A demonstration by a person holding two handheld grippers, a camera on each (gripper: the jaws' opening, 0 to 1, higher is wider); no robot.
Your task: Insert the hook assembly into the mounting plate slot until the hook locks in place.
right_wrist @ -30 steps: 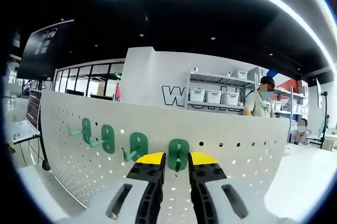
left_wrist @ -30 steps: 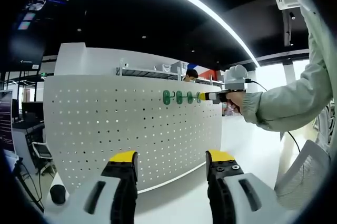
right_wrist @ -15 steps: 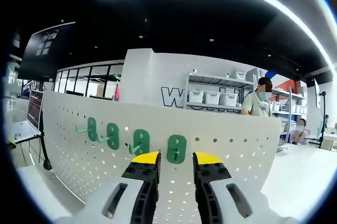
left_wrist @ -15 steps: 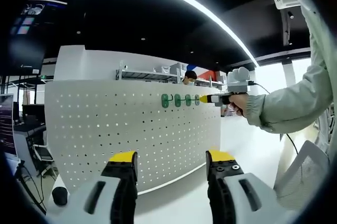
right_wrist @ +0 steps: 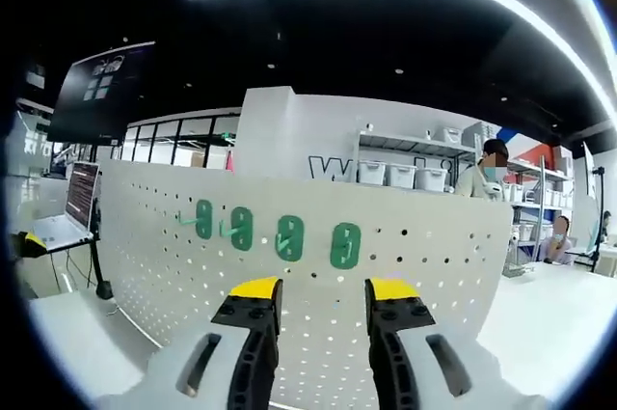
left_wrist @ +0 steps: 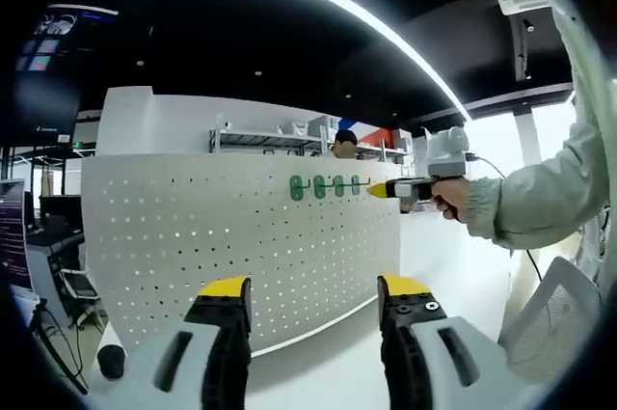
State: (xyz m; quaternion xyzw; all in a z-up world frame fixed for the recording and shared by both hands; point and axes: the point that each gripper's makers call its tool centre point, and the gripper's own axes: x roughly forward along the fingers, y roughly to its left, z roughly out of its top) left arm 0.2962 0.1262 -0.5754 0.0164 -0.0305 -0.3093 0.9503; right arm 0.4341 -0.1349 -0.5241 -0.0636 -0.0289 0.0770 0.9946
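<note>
- The left gripper [left_wrist: 313, 294] rises from 6 o'clock in the left gripper view, its yellow-tipped fingers [left_wrist: 228, 287] spread wide with nothing between them.
- Beyond those fingers stands a white pegboard [left_wrist: 193, 236], upright on a white surface [left_wrist: 328, 362], curving across the view from 9 o'clock toward the centre.
- Four green hooks [left_wrist: 319, 186] sit in a row near the pegboard's top edge, just above the view's centre.
- The right gripper [left_wrist: 378, 190] enters the left gripper view from 3 o'clock, held by a hand [left_wrist: 451, 198] in a pale sleeve [left_wrist: 549, 203]; its yellow tip lies just beside the rightmost hook, and contact cannot be told at this size.
- In the right gripper view the right gripper [right_wrist: 323, 289] comes up from 6 o'clock, its fingers [right_wrist: 254, 287] parted and gripping nothing.
- The same green hooks [right_wrist: 289, 236] line the pegboard [right_wrist: 164, 265] just above those fingertips, running from about 10 o'clock to the centre; the nearest hook [right_wrist: 345, 245] hangs above the gap between the fingers, apart from them.
- The three hooks to the left show prongs sticking out from the board.
- Behind the pegboard in the right gripper view stand shelves with white bins [right_wrist: 405, 177] at about 2 o'clock, and a laptop [right_wrist: 72, 212] on a stand at 9 o'clock.
- A person [right_wrist: 485, 183] stands beyond the board at 3 o'clock.
</note>
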